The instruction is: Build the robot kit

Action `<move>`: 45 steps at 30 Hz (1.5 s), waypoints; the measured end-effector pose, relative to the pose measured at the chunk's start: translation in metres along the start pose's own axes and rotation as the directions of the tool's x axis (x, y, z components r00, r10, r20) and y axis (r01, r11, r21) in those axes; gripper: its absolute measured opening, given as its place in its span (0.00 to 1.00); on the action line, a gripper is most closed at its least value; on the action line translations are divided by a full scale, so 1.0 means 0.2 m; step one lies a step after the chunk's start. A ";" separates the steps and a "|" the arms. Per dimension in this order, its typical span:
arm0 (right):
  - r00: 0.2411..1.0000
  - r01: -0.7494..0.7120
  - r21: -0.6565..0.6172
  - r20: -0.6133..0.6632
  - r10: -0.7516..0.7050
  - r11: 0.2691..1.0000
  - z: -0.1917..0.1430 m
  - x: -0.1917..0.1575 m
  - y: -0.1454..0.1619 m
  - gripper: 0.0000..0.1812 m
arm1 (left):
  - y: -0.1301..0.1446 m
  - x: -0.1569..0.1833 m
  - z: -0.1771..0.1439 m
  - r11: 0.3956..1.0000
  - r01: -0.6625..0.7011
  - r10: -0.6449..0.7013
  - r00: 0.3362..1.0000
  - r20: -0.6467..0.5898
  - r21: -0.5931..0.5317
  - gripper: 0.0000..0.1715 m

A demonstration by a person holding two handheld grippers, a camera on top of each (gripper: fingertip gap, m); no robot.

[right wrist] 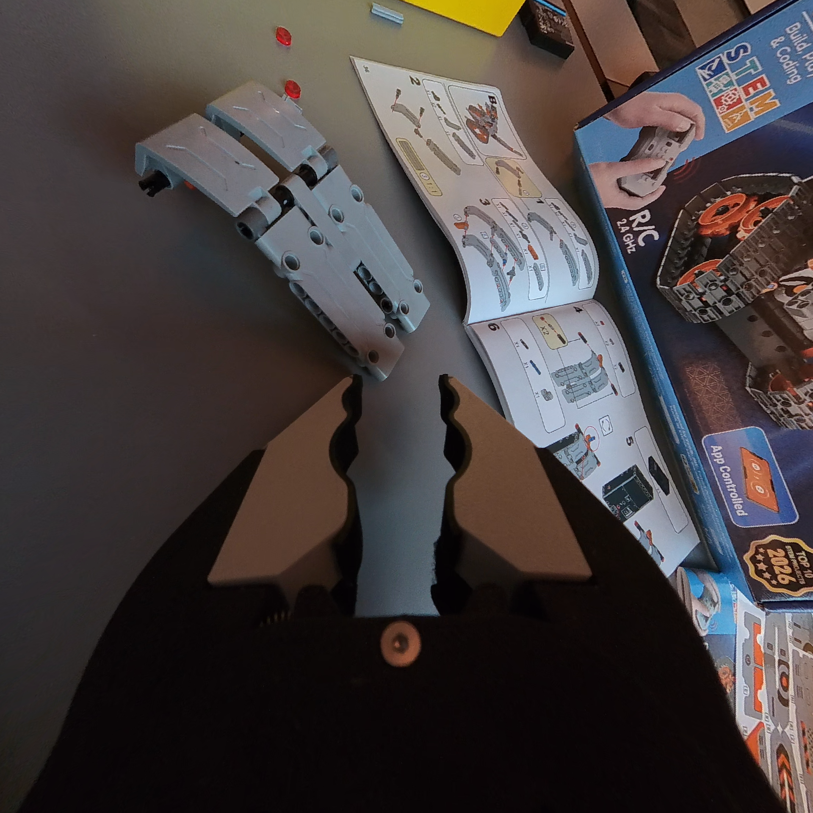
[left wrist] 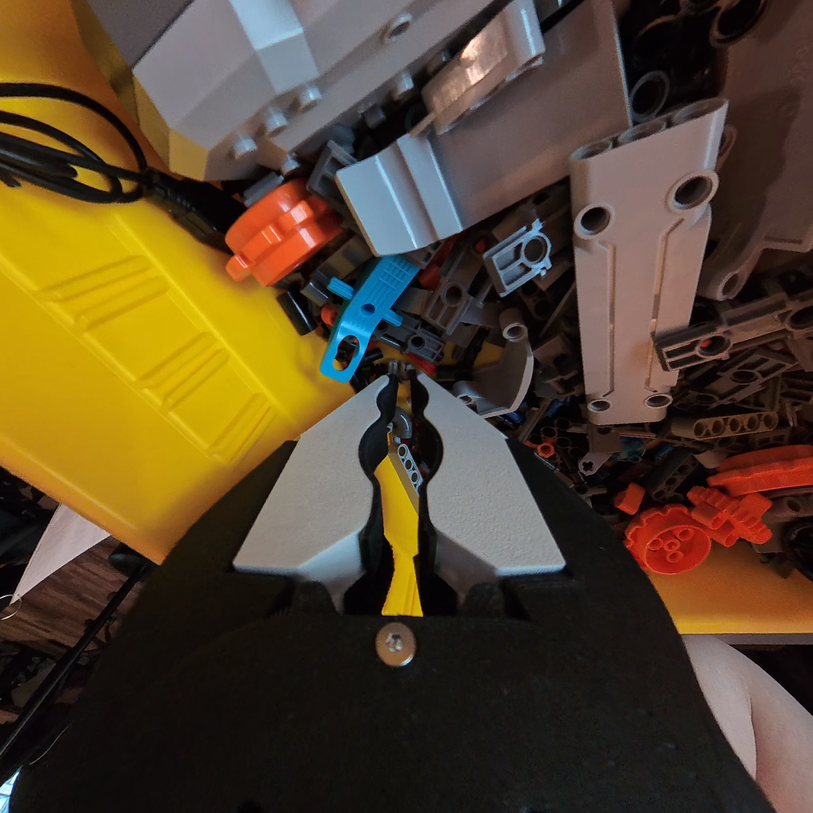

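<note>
My left gripper [left wrist: 400,377] reaches down into a yellow bin [left wrist: 132,352] full of loose building-toy parts. Its jaws are almost closed, and the tips pinch a small grey pin [left wrist: 393,366] in the pile. A blue tool piece [left wrist: 367,310] and an orange wheel hub [left wrist: 281,233] lie just beyond the tips. My right gripper [right wrist: 400,382] is open and empty above a grey table [right wrist: 110,396]. Its left fingertip [right wrist: 355,385] is close to the near end of an assembled grey panel piece [right wrist: 308,237].
In the bin lie large grey panels [left wrist: 638,272], a light grey block [left wrist: 264,70], orange gears [left wrist: 668,543] and a black cable [left wrist: 79,162]. On the table are an open instruction booklet [right wrist: 528,281], a blue product box [right wrist: 726,308] and two red round studs [right wrist: 283,36]. Tip to tip, the grippers are about 45 cm apart.
</note>
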State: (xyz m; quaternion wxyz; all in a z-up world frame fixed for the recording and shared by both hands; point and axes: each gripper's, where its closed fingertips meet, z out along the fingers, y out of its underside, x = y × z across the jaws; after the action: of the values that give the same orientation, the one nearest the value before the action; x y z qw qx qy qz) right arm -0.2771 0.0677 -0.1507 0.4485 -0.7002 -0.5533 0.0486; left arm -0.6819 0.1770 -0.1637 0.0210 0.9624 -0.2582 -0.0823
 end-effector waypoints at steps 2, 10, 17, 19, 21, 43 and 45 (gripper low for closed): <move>1.000 -0.001 0.000 0.001 0.001 1.000 0.00 0.00 0.00 0.19 | 0.00 0.00 0.00 1.000 0.013 -0.013 1.000 -0.004 -0.002 0.02; 1.000 -0.001 0.001 0.002 0.001 1.000 0.00 0.00 0.00 0.19 | 0.00 0.00 -0.06 0.997 0.078 -0.077 0.997 -0.026 0.030 0.01; 1.000 0.001 0.000 0.002 -0.001 1.000 0.00 0.00 0.00 0.19 | -0.11 0.07 -0.43 0.937 0.132 -0.122 0.991 -0.052 0.324 0.01; 1.000 0.006 -0.002 0.000 -0.006 1.000 0.00 0.00 0.00 0.19 | -0.22 0.27 -0.63 0.864 0.072 0.004 0.989 -0.150 0.498 0.01; 1.000 0.009 -0.004 -0.001 -0.009 1.000 0.00 0.00 0.00 0.19 | -0.28 0.55 -0.80 0.787 -0.022 0.211 0.949 -0.236 0.616 0.02; 0.999 0.037 -0.002 0.007 -0.037 0.999 -0.01 -0.03 -0.01 0.19 | -0.20 1.26 -0.26 0.809 -0.578 0.587 0.786 -0.192 0.105 0.01; 0.999 0.035 -0.002 0.009 -0.035 0.999 -0.01 -0.03 -0.01 0.19 | -0.19 1.27 -0.24 0.806 -0.586 0.590 0.783 -0.197 0.086 0.01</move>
State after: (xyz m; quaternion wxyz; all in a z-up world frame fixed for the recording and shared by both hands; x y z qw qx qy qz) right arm -0.2789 0.0617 -0.1499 0.4462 -0.6906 -0.5675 0.0433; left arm -0.4389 0.0829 -0.1575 0.0634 0.8373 -0.5420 0.0349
